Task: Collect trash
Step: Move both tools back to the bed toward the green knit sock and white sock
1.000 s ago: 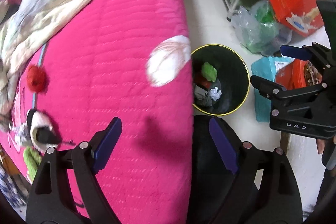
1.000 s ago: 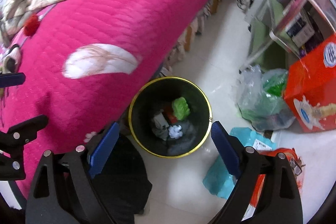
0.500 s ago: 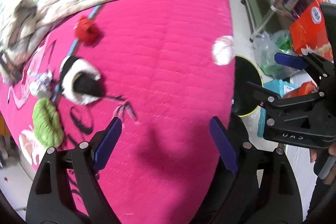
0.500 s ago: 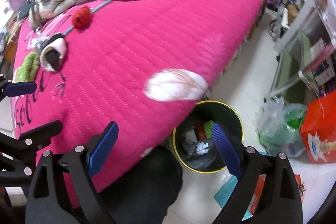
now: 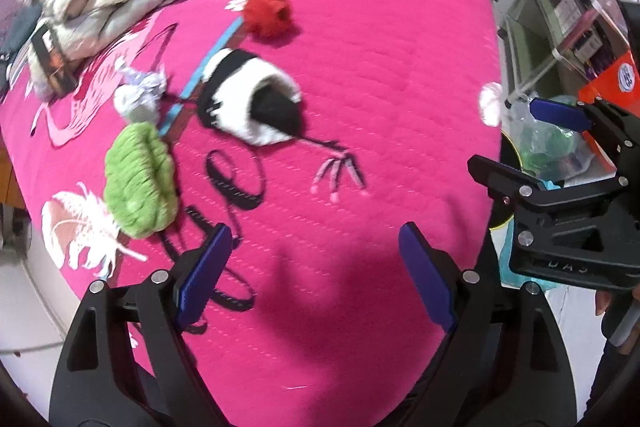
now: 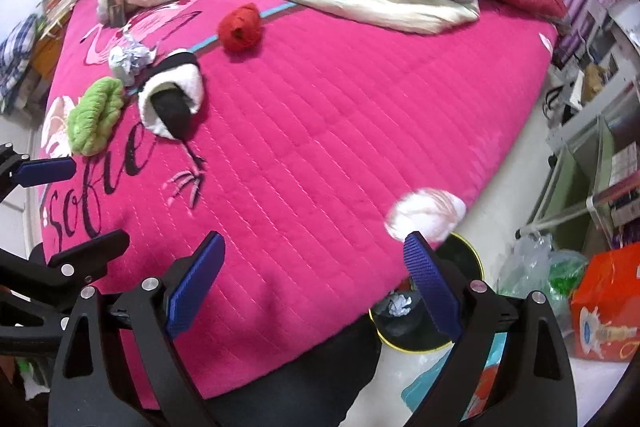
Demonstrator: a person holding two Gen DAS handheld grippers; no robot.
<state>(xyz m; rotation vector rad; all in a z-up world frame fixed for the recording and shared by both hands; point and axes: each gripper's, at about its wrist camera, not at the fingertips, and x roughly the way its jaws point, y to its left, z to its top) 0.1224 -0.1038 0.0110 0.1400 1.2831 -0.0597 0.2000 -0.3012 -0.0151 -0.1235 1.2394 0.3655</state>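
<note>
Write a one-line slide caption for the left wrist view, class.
Open left gripper hovers over a pink bedspread strewn with green, red and crumpled-paper scraps.

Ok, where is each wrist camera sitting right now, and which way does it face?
Left wrist: above the bed's near edge, facing the green bundle; own open fingers, plus the right gripper.
Right wrist: further right, facing across the pink bedspread and trash bin; own open fingers, plus the left gripper.
Shared: red bundle, crumpled paper.
</note>
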